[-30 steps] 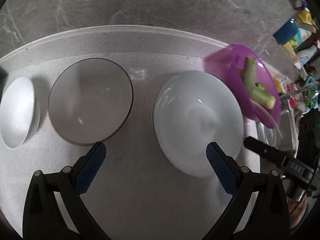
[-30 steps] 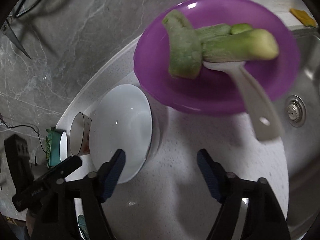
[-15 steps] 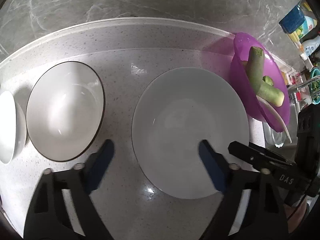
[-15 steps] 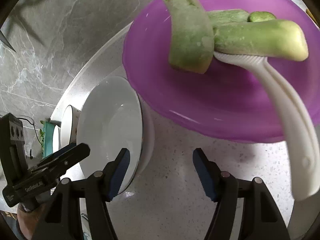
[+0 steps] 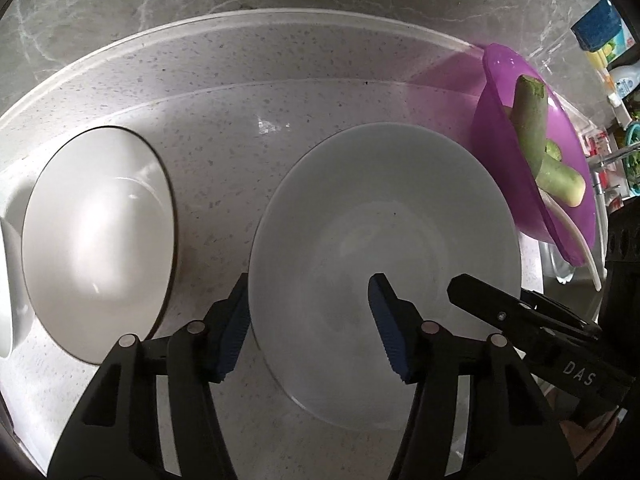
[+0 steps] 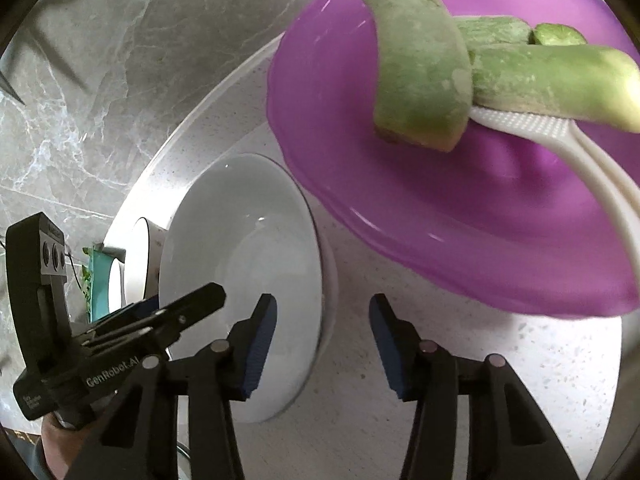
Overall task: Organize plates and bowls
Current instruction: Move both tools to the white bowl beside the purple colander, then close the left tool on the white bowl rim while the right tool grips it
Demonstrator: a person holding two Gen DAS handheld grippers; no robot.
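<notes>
Kitchen counter [image 5: 240,128], speckled white, grey marble wall behind.

Item 1: white plate [image 5: 384,276], deep, centre of the left wrist frame; lower centre-left of the right wrist frame [image 6: 240,280]. Rests flat on the counter.

Item 2: white bowl [image 5: 96,240] with a dark rim, left of the frame, near the plate but apart from it. Another white dish is cut off at the far left edge, just beside this bowl.

Item 3: purple bowl [image 6: 460,200], upper right of the right wrist frame; right edge of the left wrist frame [image 5: 532,152]. Holds green vegetable pieces [image 6: 420,64] and a white utensil [image 6: 580,160]. Its rim hangs over the plate's far side; contact cannot be told.

Left gripper [image 5: 308,328]: partly spread, one blue pad outside the plate's left rim, the other over the plate's inside. The rim sits between the pads; nothing is pinched yet.

Right gripper [image 6: 322,350]: partly spread, holding nothing; left pad over the plate's near edge, right pad above bare counter.

Progress: early, by appearance. Dishes lie side by side, unstacked. The plate looks like the piece in hand, with the clamp on its rim not yet made. Lifting it and grouping the bowls remain, as does the purple bowl with food.
</notes>
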